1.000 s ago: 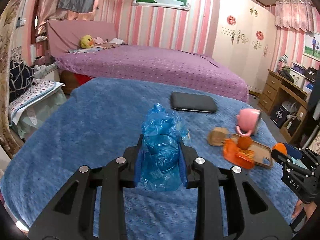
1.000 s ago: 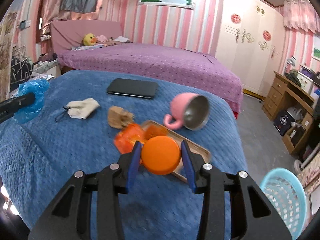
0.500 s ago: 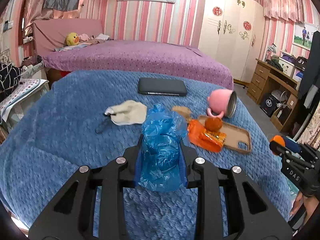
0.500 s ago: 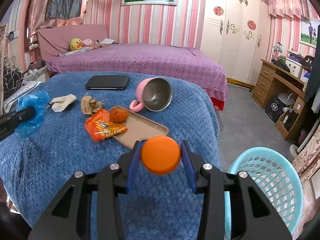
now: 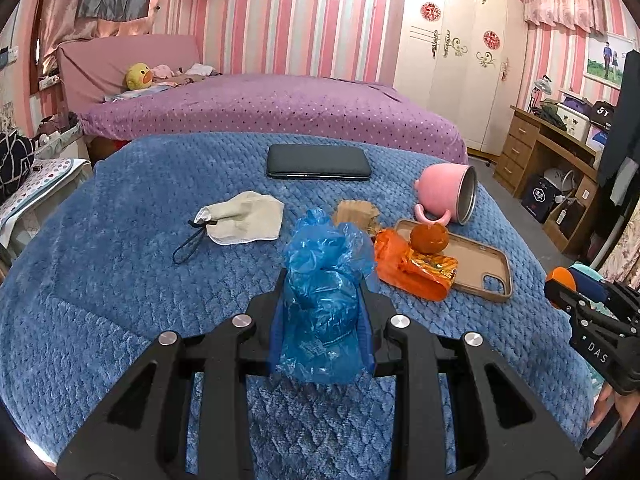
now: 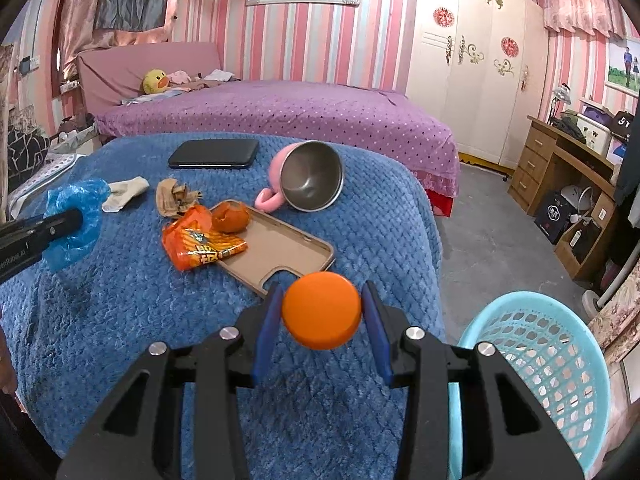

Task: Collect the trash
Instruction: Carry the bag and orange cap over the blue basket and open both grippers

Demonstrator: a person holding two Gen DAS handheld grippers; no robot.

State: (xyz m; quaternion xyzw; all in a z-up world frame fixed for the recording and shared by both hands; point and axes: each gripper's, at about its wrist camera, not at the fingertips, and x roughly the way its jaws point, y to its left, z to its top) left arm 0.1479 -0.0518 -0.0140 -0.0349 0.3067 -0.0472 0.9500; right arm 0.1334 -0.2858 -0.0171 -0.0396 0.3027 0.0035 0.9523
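My left gripper [image 5: 322, 280] is shut on a crumpled blue plastic bag [image 5: 324, 300], held above the blue blanket [image 5: 120, 280]. My right gripper [image 6: 322, 292] is shut on a round orange lid [image 6: 321, 311], near the blanket's right edge. A light blue mesh basket [image 6: 536, 364] stands on the floor just right of that gripper. On the blanket lie an orange snack wrapper [image 5: 412, 270], an orange peel [image 5: 430, 239], a crumpled brown paper [image 5: 356, 216] and a beige mask [image 5: 244, 220]. The left gripper with its bag [image 6: 74, 222] shows at the left edge of the right wrist view.
A tan phone case [image 5: 476, 264], a tipped pink mug [image 5: 448, 198] and a black phone [image 5: 318, 161] also lie on the blanket. A purple bed [image 5: 280, 108] is behind. A wooden desk [image 6: 568, 164] stands at the right, with grey floor [image 6: 492, 232] between.
Both grippers have shifted toward the right and a little down, each keeping its hold. The basket has come into the right wrist view, and more of the blanket's clutter shows in the left wrist view.
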